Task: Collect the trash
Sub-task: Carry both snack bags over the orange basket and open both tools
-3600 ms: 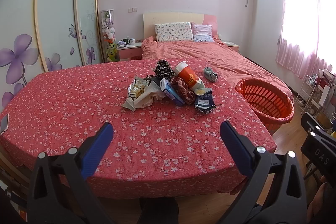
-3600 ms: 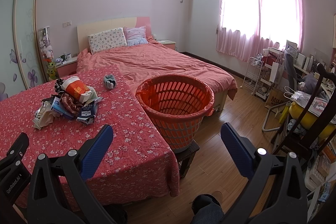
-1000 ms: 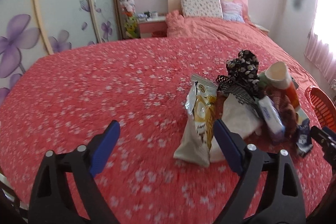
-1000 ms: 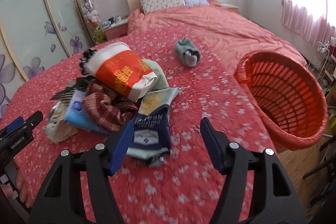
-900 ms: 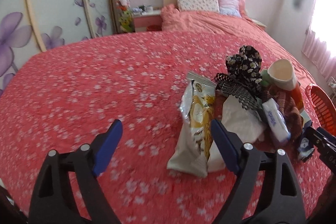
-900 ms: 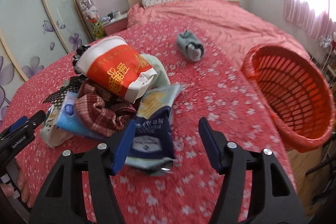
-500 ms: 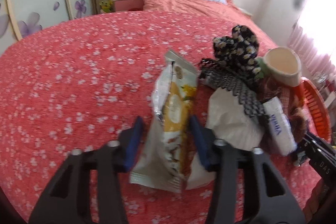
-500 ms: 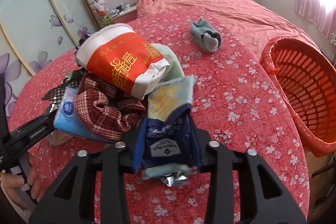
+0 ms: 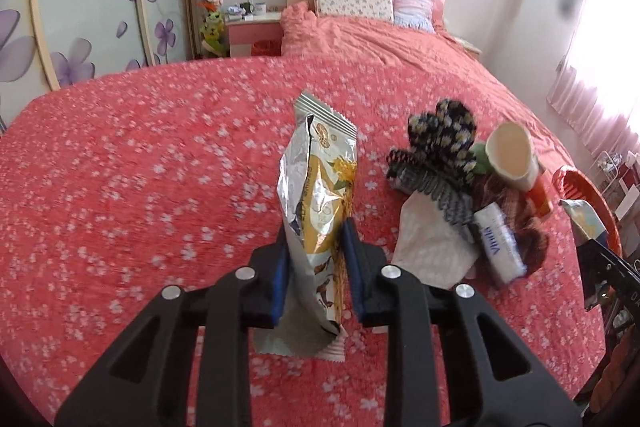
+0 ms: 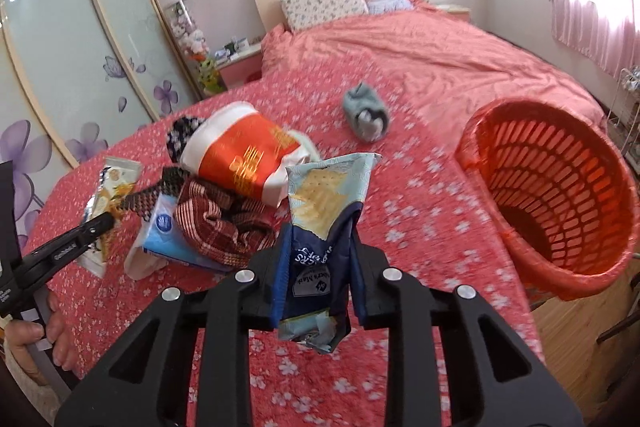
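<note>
Left wrist view. My left gripper [image 9: 314, 265] is clamped on a silver and yellow snack wrapper [image 9: 320, 203]; blue pads press it from both sides. The wrapper stands upright between the jaws, its crimped top ahead of me, its bottom edge hanging below the pads, above the flowered red tablecloth [image 9: 140, 167]. Ahead and to my right lies the remaining heap: a white crumpled bag [image 9: 432, 243], a tissue pack [image 9: 498, 245], a black net piece [image 9: 430, 183], a dark flowered cloth [image 9: 444, 133], a plaid cloth [image 9: 520, 215]. A paper cup [image 9: 510, 155] lies tipped on the heap, mouth towards me; its inside looks bare. Far right, only a slice of the orange basket [image 9: 600, 203] rim shows; I cannot tell its contents from here.

Right wrist view. My right gripper [image 10: 318, 269] is closed on a navy and pale-blue cracker packet [image 10: 324, 227], held upright, torn foil end dangling beneath the pads. Well right of the jaws, past the table edge, stands the orange basket [image 10: 560, 195], mouth tilted towards me; the slatted wall and dark bottom show, nothing visible inside. Left of the jaws, just beside the packet, sits the heap, with the paper cup [image 10: 240, 159] showing orange sides and gold print on top. Ahead, apart from the heap, a grey rolled sock [image 10: 366, 111] lies on the cloth. Far left, my left gripper [image 10: 102, 223] holds the snack wrapper [image 10: 108, 195] off the cloth.
</note>
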